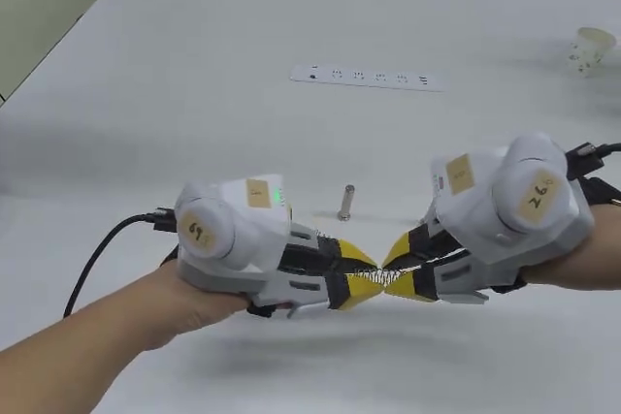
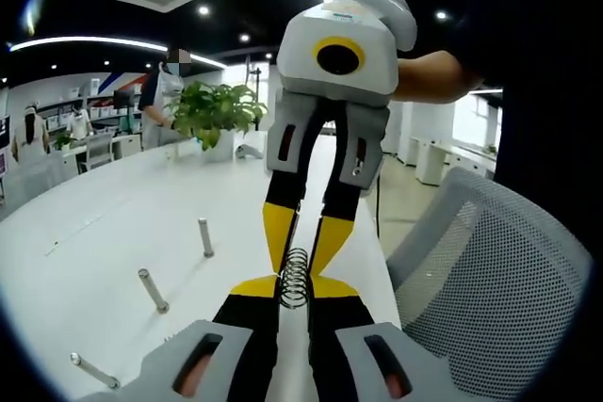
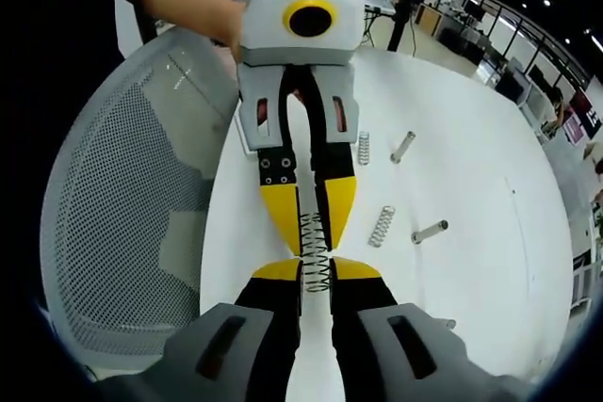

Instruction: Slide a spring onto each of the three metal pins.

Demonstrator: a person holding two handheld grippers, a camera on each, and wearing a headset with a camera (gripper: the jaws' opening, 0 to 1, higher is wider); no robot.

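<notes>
1. The left gripper and the right gripper met tip to tip over the near part of the white table, with their yellow-tipped jaws pointing at each other.
2. A spring bridged the two. The left gripper was clenched on its left end and the right gripper was clenched on its right end, and the spring was held off the table top.
3. A tan sticker on the right gripper's round body read "26". The sticker on the left gripper began with a 6, and its second digit could not be read with certainty.
4. A metal pin stood upright on the table just beyond the meeting tips.
5. In the right gripper view, a loose spring lay on the table near a lying-looking pin, and a second loose spring lay farther off.
6. A white power strip lay at the far middle of the table and a paper cup stood at the far right. The cup's print was too small to read.
7. A grey mesh chair stood beside the table's near edge.
</notes>
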